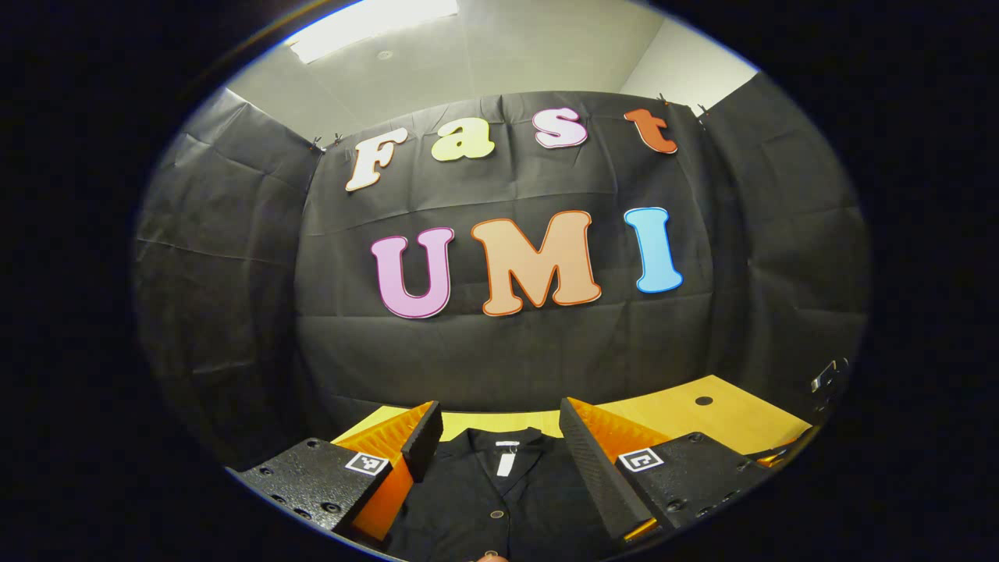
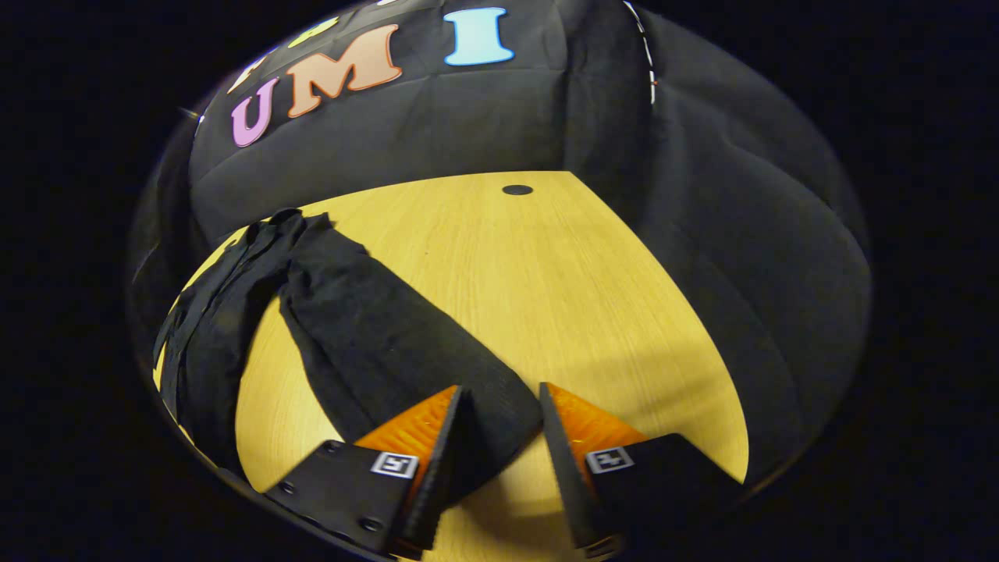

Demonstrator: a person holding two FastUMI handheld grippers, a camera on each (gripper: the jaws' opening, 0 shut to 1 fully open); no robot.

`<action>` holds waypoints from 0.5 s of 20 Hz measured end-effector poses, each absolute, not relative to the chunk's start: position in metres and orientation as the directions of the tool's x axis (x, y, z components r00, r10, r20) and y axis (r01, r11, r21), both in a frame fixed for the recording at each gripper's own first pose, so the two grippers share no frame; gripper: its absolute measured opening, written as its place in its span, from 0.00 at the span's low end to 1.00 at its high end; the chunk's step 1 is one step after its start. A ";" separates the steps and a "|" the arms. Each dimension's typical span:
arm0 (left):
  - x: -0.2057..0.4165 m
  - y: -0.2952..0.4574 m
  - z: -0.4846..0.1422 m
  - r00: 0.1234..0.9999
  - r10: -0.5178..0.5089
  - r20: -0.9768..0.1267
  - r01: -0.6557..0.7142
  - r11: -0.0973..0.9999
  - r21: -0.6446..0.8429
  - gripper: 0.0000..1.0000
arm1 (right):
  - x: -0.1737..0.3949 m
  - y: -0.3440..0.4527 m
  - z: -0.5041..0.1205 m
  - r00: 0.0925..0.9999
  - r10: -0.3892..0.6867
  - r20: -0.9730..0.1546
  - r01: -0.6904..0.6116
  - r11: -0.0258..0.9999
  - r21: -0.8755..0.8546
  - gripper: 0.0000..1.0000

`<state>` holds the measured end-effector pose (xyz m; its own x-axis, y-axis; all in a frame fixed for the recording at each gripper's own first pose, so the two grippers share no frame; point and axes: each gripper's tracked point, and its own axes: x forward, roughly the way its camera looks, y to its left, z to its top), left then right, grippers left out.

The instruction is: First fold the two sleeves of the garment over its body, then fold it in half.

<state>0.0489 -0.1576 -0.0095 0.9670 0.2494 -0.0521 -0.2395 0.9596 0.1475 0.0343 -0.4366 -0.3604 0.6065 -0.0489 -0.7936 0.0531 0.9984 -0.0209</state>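
Black garment on the wooden table, both grippers parted and holding nothing.

In the right gripper view the table (image 2: 546,273) has much bare wood to the right of the sleeve (image 2: 390,343), up to its curved edge. The right gripper (image 2: 501,410) tilts down, fingers apart around the cuff end, not pressing it. The sleeve runs long from the cuff up-left to the body. The left gripper (image 1: 495,425) looks level, wide open over the garment (image 1: 499,492), whose collar points to the wall.

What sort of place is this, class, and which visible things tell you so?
Probably an indoor recording booth rather than a home: black cloth walls hang around a wooden table, a ceiling light panel glows overhead, and a black garment lies laid out between the open left gripper fingers.
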 end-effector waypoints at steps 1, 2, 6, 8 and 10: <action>0.050 -0.156 -0.010 0.967 0.249 -0.054 -0.239 0.960 0.147 0.94 | 0.037 -0.431 -0.360 0.609 -0.035 -0.792 0.041 0.999 -0.012 0.46; 0.051 -0.154 -0.010 0.967 0.249 -0.056 -0.239 0.960 0.147 0.91 | 0.034 -0.426 -0.361 0.605 -0.030 -0.795 0.039 0.999 -0.008 0.31; 0.050 -0.143 -0.008 0.963 0.264 -0.050 -0.254 0.957 0.142 0.94 | 0.035 -0.428 -0.354 0.603 -0.064 -0.795 0.080 0.997 -0.019 0.04; 0.047 -0.133 -0.005 0.960 0.279 -0.042 -0.270 0.951 0.148 0.94 | 0.042 -0.418 -0.337 0.639 -0.048 -0.768 0.110 0.994 0.029 0.04; 0.043 -0.122 -0.001 0.957 0.288 -0.030 -0.281 0.949 0.144 0.91 | 0.052 -0.399 -0.309 0.685 -0.002 -0.728 0.117 0.987 0.107 0.04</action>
